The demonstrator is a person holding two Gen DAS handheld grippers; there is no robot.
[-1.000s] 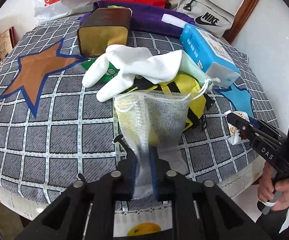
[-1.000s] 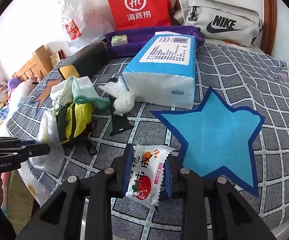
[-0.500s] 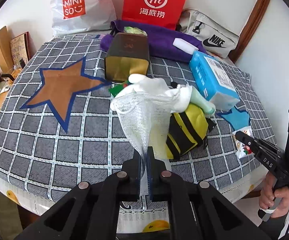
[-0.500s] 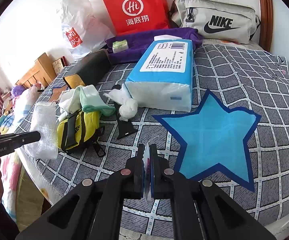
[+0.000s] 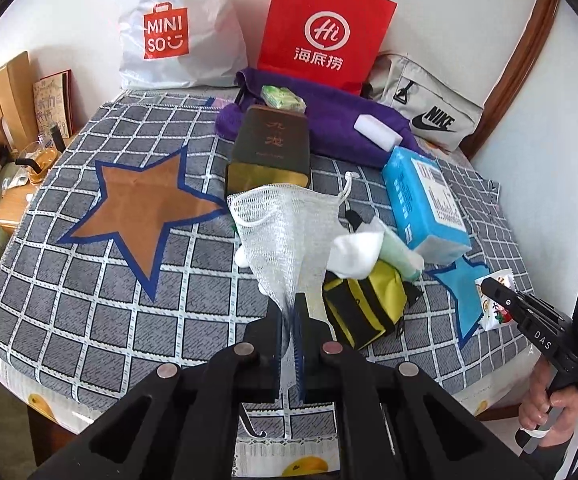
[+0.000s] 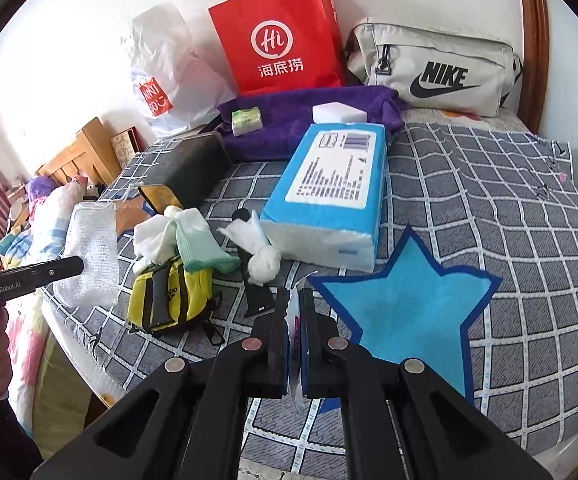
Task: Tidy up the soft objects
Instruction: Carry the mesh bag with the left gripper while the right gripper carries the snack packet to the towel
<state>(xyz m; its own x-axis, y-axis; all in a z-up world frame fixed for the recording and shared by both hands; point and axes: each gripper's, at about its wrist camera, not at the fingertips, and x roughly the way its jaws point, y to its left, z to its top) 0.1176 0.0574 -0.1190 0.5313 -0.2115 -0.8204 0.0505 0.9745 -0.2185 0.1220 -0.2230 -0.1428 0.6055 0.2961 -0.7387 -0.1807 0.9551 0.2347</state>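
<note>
- Mesh pouch (image 5: 285, 236) hangs from the left tool (image 5: 292, 320), whose jaws are clamped on its lower corner, so it dangles clear of the checked counter (image 5: 89, 280) with its drawstring mouth uppermost
- Snack packet (image 6: 295, 320) is pinched edge-on in the right tool (image 6: 295, 312), jaws closed tight on it; from the left view the same packet (image 5: 497, 304) shows as a small white and red wrapper held off the counter's edge
- Left behind on the counter: a white glove (image 5: 355, 254) draped over a yellow bag (image 5: 363, 304), a blue tissue pack (image 5: 425, 204) just beside them, and a knotted white plastic scrap (image 6: 263, 254) near the blue star (image 6: 405, 312)
- Risk one: the pouch is gripped by a thin bit of netting only (loose weave, little for the pads to bite), so a quick swing could let it slide out and drop over the counter's near edge
- Risk two: the packet is slick and held at its rim; tilting the right tool further down may let it slip free, and a harder squeeze might crush whatever is inside
- Risk three: if the packet is meant to go into the pouch, the mouth looks slack and half-collapsed, so the packet may catch on the netting or the drawstring (image 5: 347, 192) instead of going in
- Both hands are raised close to the glove and yellow bag, so a low pass could drag the glove off the pile
</note>
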